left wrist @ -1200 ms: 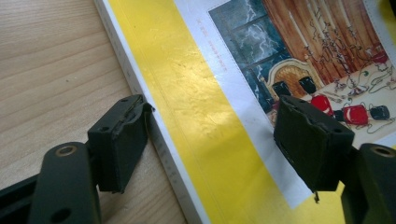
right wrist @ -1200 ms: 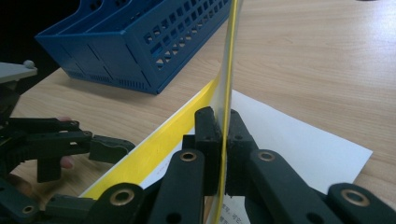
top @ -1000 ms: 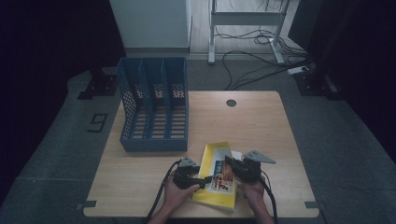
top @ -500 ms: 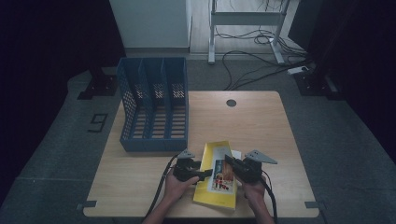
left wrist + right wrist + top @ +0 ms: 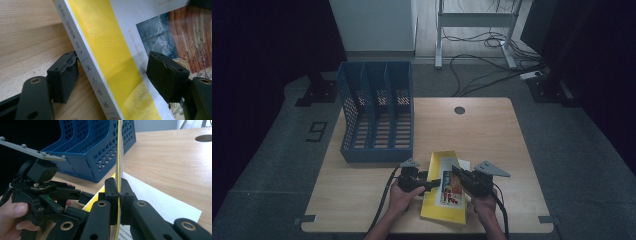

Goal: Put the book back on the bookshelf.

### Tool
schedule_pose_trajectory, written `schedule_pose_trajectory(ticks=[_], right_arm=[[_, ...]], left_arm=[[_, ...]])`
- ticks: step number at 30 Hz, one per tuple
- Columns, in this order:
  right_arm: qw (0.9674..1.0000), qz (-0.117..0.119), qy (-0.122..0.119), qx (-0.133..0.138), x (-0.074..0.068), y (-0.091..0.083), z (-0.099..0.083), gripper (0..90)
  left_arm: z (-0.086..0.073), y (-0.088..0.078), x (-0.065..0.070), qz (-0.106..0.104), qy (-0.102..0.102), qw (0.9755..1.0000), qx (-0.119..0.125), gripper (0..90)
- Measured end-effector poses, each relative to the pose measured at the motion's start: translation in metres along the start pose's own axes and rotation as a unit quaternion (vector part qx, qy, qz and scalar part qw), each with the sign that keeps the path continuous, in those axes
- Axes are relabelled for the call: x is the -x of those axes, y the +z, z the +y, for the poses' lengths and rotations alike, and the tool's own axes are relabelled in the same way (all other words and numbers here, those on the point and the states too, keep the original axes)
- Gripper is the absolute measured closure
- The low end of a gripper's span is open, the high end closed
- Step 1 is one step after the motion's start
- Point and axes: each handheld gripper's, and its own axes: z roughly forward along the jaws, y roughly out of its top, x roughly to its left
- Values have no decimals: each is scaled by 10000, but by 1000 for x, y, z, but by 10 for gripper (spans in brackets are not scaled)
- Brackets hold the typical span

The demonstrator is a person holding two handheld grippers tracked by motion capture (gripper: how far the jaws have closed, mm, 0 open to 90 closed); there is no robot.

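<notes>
Yellow book (image 5: 445,186) lies at the near edge of the wooden table (image 5: 492,135), its cover lifted. Right gripper (image 5: 118,192) is clamped on the cover's edge; left gripper (image 5: 110,75) straddles the spine with jaws apart. Blue file rack (image 5: 377,112) stands behind, apart.

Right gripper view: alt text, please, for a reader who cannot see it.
The right gripper pinches the yellow cover of a book, lifted edge-on between its shut jaws. Left of it a hand holds the left gripper; behind stands a blue file rack on the wooden table.
</notes>
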Motion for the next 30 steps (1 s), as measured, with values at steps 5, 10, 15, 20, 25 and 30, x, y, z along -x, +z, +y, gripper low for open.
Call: schedule_pose_trajectory(ticks=[5,10,15,20,25,30], right_arm=[[9999,98,-94,42,-4,-3,3,871],[9997,161,-184,49,-6,-4,4,871],[9995,174,-272,53,-8,-5,5,870],[9993,186,-328,68,-9,-6,5,869],[9991,226,-354,70,-9,-6,6,870],[9989,259,-396,39,-8,-6,6,871]], left_arm=[[1,-2,2,-70,-13,10000,64,248],[1,-1,0,-214,-114,9997,84,244],[1,-2,1,-234,-97,9996,120,248],[1,-4,0,-219,-110,9996,147,300],[0,-7,-1,-189,-118,9996,182,362],[-1,-8,-2,-173,-184,9994,219,421]])
